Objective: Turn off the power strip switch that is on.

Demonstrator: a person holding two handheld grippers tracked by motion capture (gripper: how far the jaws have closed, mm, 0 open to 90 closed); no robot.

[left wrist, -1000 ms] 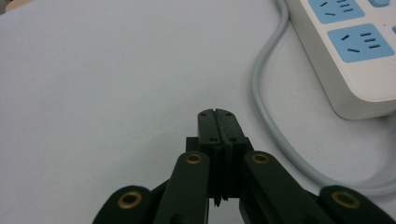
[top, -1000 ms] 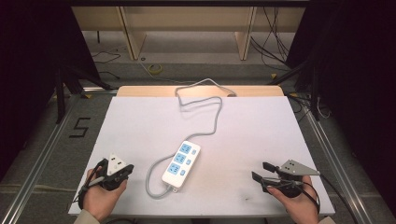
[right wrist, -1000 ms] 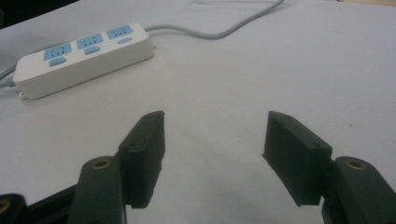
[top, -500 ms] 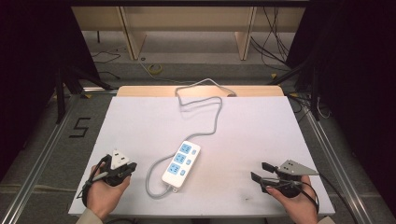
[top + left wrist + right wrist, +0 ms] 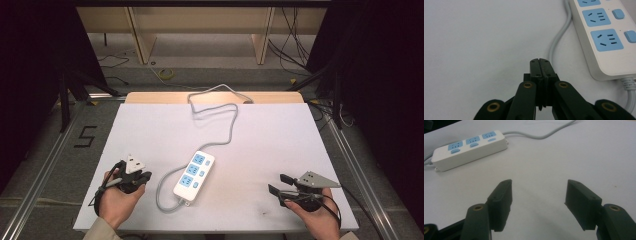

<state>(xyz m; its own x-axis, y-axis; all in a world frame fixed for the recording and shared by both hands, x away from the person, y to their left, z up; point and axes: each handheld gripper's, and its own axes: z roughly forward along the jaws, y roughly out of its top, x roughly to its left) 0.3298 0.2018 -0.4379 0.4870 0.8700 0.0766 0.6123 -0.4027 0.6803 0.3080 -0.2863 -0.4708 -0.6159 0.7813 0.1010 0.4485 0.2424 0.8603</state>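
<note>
A white power strip (image 5: 194, 175) with blue sockets lies near the middle front of the white table (image 5: 270, 135), and its grey cable (image 5: 227, 130) snakes off to the far edge. My left gripper (image 5: 145, 176) rests on the table left of the strip and points toward it. In the left gripper view its jaws are pressed together with nothing between them (image 5: 540, 61), and the strip (image 5: 604, 37) and cable (image 5: 555, 48) lie just ahead on the right. At the front right my right gripper (image 5: 279, 183) stands open and empty (image 5: 537, 192), with the strip (image 5: 470, 145) farther off.
The table's wooden far edge (image 5: 280, 97) has the cable draped over it. Metal frame rails (image 5: 360, 165) run along both sides. A floor mark shaped like a 5 (image 5: 86, 136) lies at the left. Dark curtains flank the scene.
My left gripper has shifted a little to the right and away from the table's front edge, toward the power strip. The right gripper has stayed where it was.
</note>
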